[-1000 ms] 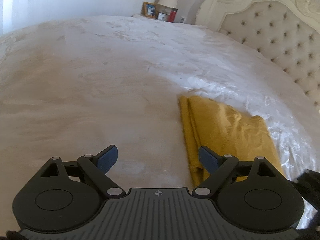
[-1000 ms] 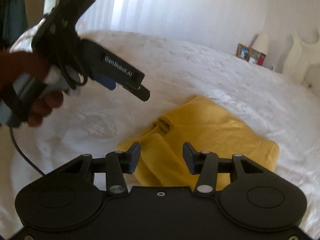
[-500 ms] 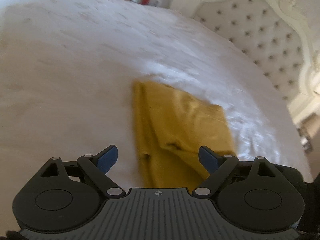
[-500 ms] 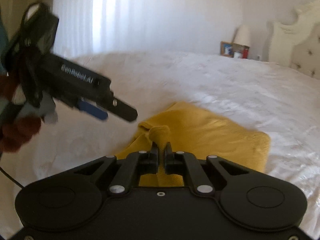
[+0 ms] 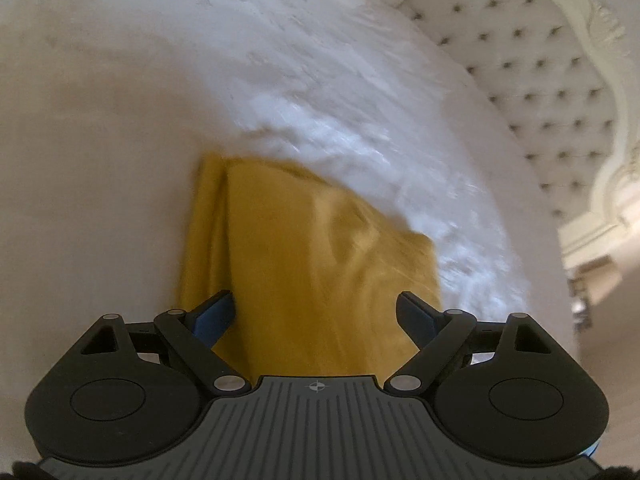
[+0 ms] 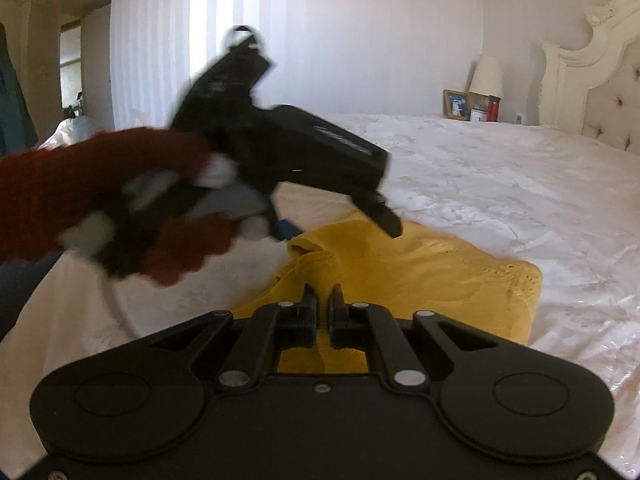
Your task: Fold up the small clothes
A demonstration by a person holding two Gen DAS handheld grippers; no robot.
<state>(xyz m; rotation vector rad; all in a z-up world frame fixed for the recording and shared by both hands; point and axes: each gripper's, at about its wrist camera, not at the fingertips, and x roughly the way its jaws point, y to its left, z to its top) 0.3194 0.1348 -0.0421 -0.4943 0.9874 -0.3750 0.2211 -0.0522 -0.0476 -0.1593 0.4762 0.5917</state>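
A white bedspread fills both views, with a tufted headboard at about two o'clock in the left wrist view. On it lies the yellow garment, a small knit piece already partly doubled over, sitting at six o'clock in each frame just ahead of the tools.

The right gripper is pinched narrow on a raised ridge of the garment's near edge; cloth stands up between its jaws. The left gripper hangs over the garment with its blue-padded jaws wide apart, holding nothing. In the right wrist view it is at nine to ten o'clock, blurred, in a hand in a dark red sleeve.

The step in hand looks like taking hold for another fold: one edge is gripped, the second is not. The next move probably calls for the left tongs to come down and pinch the near edge beside the right ones, level with them, so both can lift and carry the edge evenly.

At one o'clock in the right wrist view stand a lamp, a framed photo and a red can. White lettering on the left gripper's body is too blurred to read.
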